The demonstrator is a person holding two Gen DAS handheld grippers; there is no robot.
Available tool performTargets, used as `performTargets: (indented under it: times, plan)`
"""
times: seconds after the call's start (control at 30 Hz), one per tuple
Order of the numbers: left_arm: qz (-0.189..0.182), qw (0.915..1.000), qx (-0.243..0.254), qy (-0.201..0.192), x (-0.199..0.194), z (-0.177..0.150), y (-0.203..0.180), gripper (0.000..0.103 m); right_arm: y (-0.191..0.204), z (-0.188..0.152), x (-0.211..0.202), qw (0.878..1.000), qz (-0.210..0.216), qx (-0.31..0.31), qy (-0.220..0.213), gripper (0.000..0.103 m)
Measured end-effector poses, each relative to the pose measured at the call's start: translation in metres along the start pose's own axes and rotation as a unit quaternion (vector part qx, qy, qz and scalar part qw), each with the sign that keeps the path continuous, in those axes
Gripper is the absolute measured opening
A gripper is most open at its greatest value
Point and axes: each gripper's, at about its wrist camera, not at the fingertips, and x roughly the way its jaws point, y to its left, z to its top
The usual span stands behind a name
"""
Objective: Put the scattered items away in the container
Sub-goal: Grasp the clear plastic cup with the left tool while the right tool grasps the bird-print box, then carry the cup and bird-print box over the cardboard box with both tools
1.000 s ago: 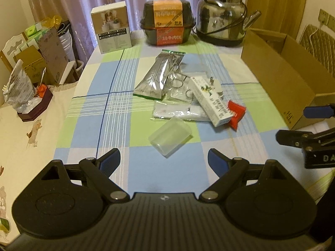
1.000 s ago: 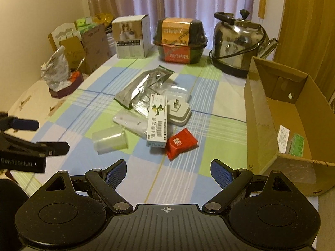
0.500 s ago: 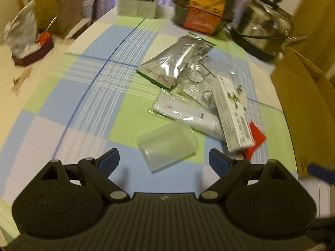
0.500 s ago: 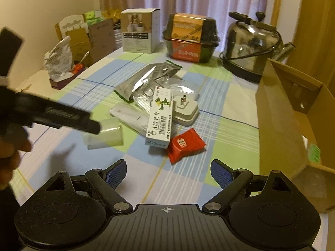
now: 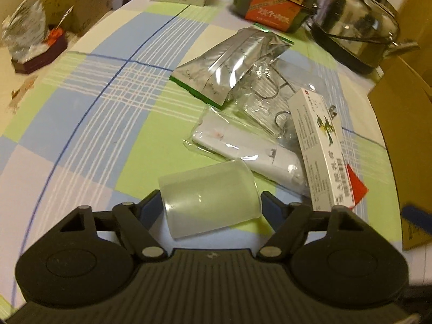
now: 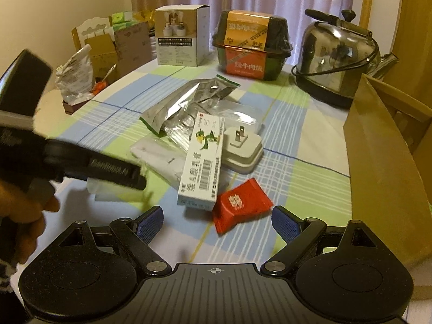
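Cup (image 5: 210,198) on its side sits between my spread left hand-held gripper (image 5: 209,205), right hand-held gripper (image 6: 217,221) spread too; slick round plastic could squirt out when squeezed.

A frosted plastic cup (image 5: 209,197) is seen lying on its side between the spread fingers of the left gripper (image 5: 210,205). Beyond it, a bagged white item (image 5: 243,145), a silver foil pouch (image 5: 229,64) and a white carton (image 5: 321,145) are clustered. A red packet (image 6: 240,205) lies just ahead of the right gripper (image 6: 217,221), and the cardboard box (image 6: 383,162) stands open to its right.
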Motion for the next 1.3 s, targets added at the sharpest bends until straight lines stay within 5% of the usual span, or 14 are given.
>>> performTargets:
  times: [0.23,0.5,0.6,0.7,0.73,0.8,1.3]
  plan:
    - [0.004,0.9981,0.061,0.006,-0.015,-0.012,0.026,0.071,-0.003,0.021,0.021,1.0,0.012,0.015,-0.01,0.092]
    - [0.008,0.9981,0.061,0.004,-0.016,-0.019,0.039,0.079,-0.002,0.048,0.058,0.999,0.022,0.037,-0.001,0.092]
    - [0.009,0.9986,0.053,0.0,-0.015,-0.019,0.04,0.079,-0.001,0.053,0.07,0.999,0.022,0.038,0.015,0.069]
    - [0.013,0.9986,0.051,-0.002,-0.013,-0.02,0.039,0.079,-0.001,0.053,0.076,0.999,0.02,0.039,0.023,0.062]
    - [0.014,0.9987,0.05,-0.004,-0.013,-0.02,0.039,0.078,-0.002,0.052,0.078,0.999,0.022,0.04,0.027,0.043]
    - [0.015,0.9985,0.052,-0.008,-0.014,-0.02,0.038,0.071,-0.002,0.051,0.077,0.999,0.02,0.041,0.029,0.042]
    - [0.002,0.9954,0.093,-0.025,-0.058,-0.03,0.011,0.07,-0.008,0.043,0.013,0.998,0.0,0.062,0.004,0.041]
